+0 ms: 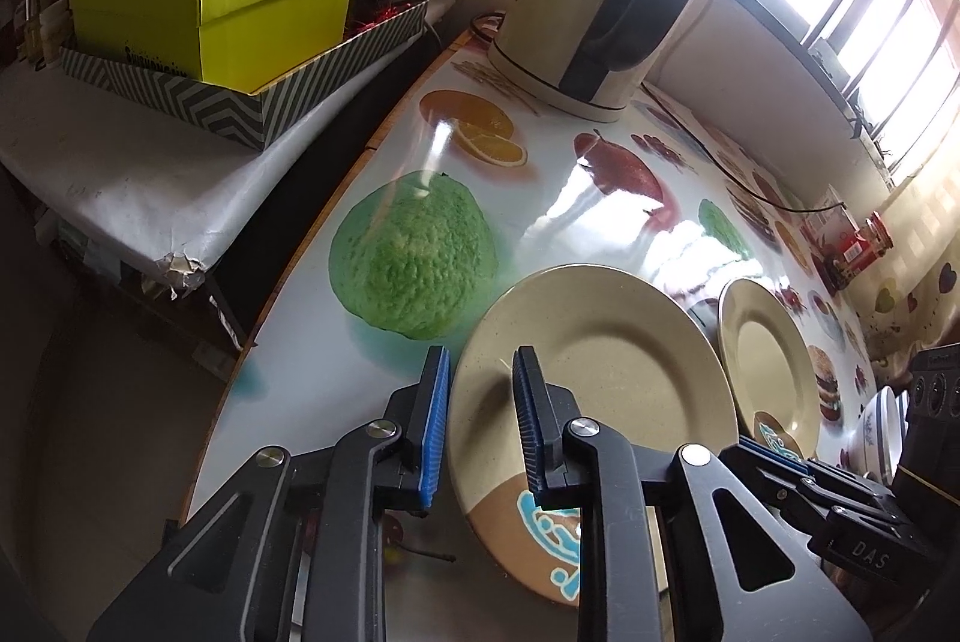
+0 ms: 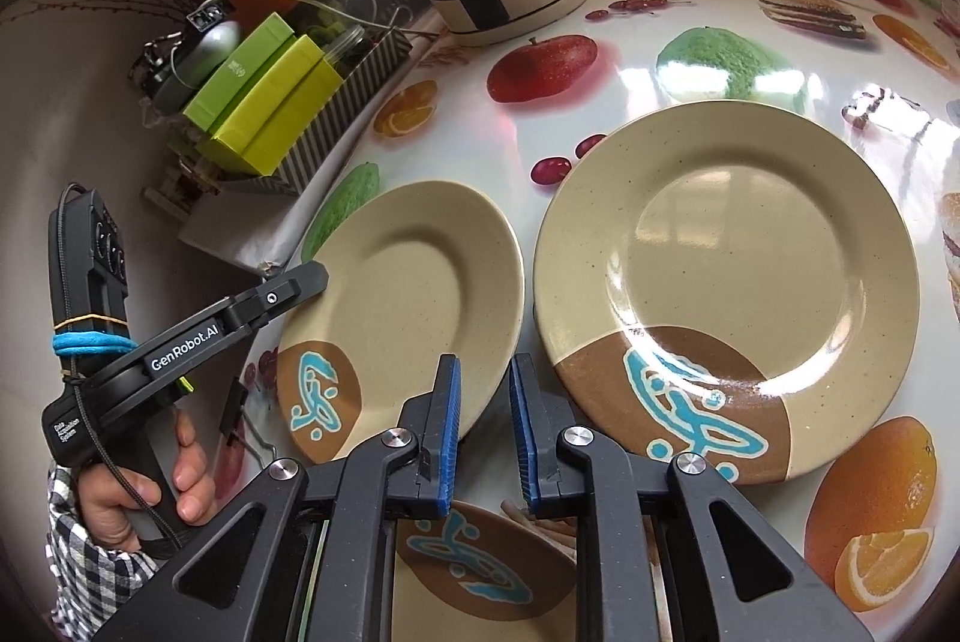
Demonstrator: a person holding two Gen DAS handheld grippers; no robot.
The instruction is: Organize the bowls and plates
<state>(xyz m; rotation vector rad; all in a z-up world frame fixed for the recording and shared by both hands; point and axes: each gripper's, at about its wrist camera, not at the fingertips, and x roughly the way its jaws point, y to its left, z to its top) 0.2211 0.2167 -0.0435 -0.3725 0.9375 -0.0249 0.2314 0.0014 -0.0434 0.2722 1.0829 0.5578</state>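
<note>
Two beige plates with a brown patch and blue drawing lie side by side on the fruit-print table. In the right wrist view the smaller plate (image 2: 414,294) is left and the larger plate (image 2: 726,270) right; a third plate (image 2: 474,570) lies under my right gripper (image 2: 485,390), which is open and empty above the gap between them. My left gripper (image 1: 480,390) is open, its fingers straddling the near rim of the smaller plate (image 1: 600,372); the second plate (image 1: 768,360) lies beyond. The left gripper also shows in the right wrist view (image 2: 300,282) at that plate's left edge.
A cream and black kettle (image 1: 594,0) with its cord stands at the table's far end. Green boxes in a striped tray (image 1: 228,18) sit on a side shelf left. White patterned bowls (image 1: 879,426) stand at the right edge. The table edge (image 1: 300,234) runs along the left.
</note>
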